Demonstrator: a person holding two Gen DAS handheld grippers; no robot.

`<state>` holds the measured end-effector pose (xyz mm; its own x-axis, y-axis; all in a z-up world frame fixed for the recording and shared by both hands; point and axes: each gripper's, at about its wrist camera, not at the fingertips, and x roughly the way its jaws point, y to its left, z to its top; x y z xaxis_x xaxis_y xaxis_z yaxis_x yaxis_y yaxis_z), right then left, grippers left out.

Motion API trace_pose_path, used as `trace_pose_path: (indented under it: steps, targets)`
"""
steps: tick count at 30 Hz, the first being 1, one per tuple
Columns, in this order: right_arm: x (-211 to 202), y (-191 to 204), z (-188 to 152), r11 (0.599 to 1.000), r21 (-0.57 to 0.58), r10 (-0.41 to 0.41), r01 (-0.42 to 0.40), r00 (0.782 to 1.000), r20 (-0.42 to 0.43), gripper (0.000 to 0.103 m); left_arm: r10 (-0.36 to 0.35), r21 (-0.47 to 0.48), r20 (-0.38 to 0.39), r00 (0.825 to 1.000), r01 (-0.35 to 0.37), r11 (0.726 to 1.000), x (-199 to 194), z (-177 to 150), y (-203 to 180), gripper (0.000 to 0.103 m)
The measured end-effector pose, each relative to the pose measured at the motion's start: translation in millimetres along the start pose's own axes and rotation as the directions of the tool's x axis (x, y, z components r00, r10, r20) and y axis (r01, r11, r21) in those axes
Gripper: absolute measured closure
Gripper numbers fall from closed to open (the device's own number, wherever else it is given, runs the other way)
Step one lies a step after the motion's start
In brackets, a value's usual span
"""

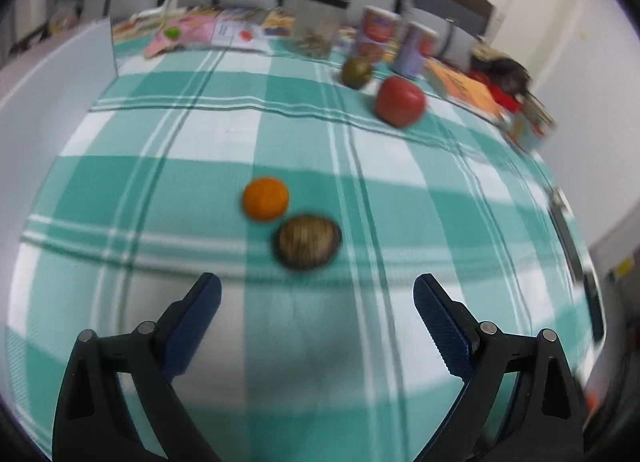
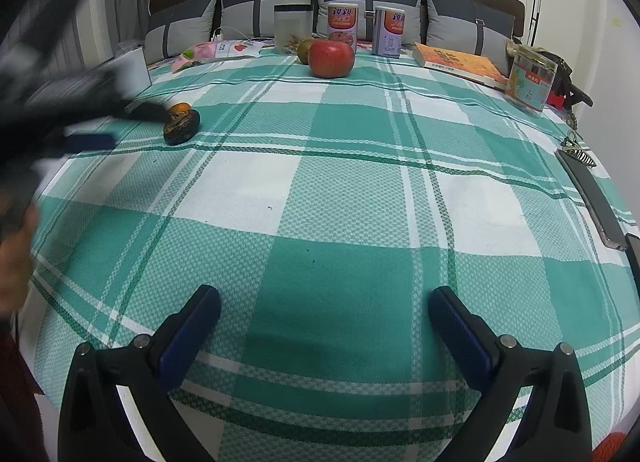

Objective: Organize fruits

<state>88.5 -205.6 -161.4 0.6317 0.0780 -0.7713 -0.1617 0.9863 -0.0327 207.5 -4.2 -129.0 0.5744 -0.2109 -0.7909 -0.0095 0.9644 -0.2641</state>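
Observation:
On the green-and-white checked cloth (image 1: 200,190) lie an orange (image 1: 265,198) and, touching it, a dark brownish fruit (image 1: 307,247). A red apple (image 1: 399,100) and a greenish fruit (image 1: 356,72) sit farther back. My left gripper (image 1: 317,288) is open, just short of the brownish fruit, holding nothing. In the right wrist view the apple (image 2: 331,59) and greenish fruit (image 2: 305,50) sit at the far middle, the brownish fruit (image 2: 182,127) and orange (image 2: 180,107) at the left. My right gripper (image 2: 325,300) is open over bare cloth. The left gripper (image 2: 88,130) appears blurred beside those fruits.
Along the back stand a clear jar (image 2: 293,28), two printed canisters (image 2: 342,26), an orange book (image 2: 460,62) and a clear box (image 2: 530,80). Grey cushions (image 2: 260,6) line the headboard. A dark phone (image 2: 592,198) lies at the right edge. A hand (image 2: 16,258) shows at left.

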Motion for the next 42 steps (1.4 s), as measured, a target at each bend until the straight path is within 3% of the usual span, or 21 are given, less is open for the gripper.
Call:
trace_pose_path:
  steps: [3,6,8,12,18,23,25,27,28,33,36,42]
  targets:
    - [0.3,-0.5,-0.2,1.000,-0.002,0.004,-0.004,1.000,0.001,0.000,0.037,-0.053,-0.007,0.999,-0.038,0.998,20.6,9.3,-0.1,0.009]
    - [0.8,-1.1,-0.2,1.000,-0.004,0.008,-0.008,1.000,0.001,0.000,0.072,-0.036,-0.012,0.997,-0.073,0.997,32.2,7.0,-4.6,0.046]
    - [1.0,-1.4,-0.1,1.000,-0.004,0.010,-0.010,1.000,0.002,0.000,0.096,-0.006,0.013,0.995,-0.096,0.995,28.7,4.3,-7.3,0.059]
    - [1.2,-1.5,0.0,1.000,-0.005,0.010,-0.010,1.000,0.002,0.000,0.055,0.021,0.014,0.998,-0.055,0.998,15.6,-7.4,-1.8,0.059]
    - [0.9,-1.4,-0.4,1.000,-0.004,0.009,-0.009,1.000,0.002,0.000,0.030,0.183,-0.030,0.999,-0.024,0.983,-20.4,-40.0,15.6,0.059]
    - [0.9,-1.5,-0.4,1.000,-0.004,0.009,-0.009,1.000,0.003,0.000,0.072,0.193,-0.023,0.997,-0.066,0.979,-39.1,-62.9,44.2,0.055]
    - [1.0,-1.6,-0.2,1.000,-0.004,0.008,-0.008,1.000,0.003,0.000,0.087,0.171,-0.010,0.996,-0.084,0.982,-38.8,-69.6,51.8,0.032]
    - [0.8,-1.8,-0.4,1.000,-0.005,0.008,-0.008,1.000,0.003,0.000,0.112,0.185,0.022,0.993,-0.114,0.976,-38.7,-74.9,51.2,0.016]
    - [0.6,-2.1,-0.5,1.000,-0.004,0.008,-0.008,1.000,0.003,0.000,0.148,0.201,0.029,0.989,-0.151,0.968,-34.9,-78.5,49.7,0.013]
    - [-0.4,-3.5,-0.9,1.000,0.003,0.014,-0.014,1.000,-0.010,0.000,0.168,0.183,0.028,0.985,-0.170,0.968,-32.2,-76.6,52.0,0.007]
    - [2.7,-7.8,8.8,0.999,-0.003,0.052,-0.052,0.996,-0.069,0.000,0.170,0.187,0.031,0.985,-0.173,0.967,-32.2,-77.9,52.3,0.007]
    - [33.9,-31.4,88.1,0.995,0.044,0.094,-0.091,0.992,-0.088,0.000,0.181,0.183,0.038,0.983,-0.185,0.965,-32.5,-79.8,51.9,0.006]
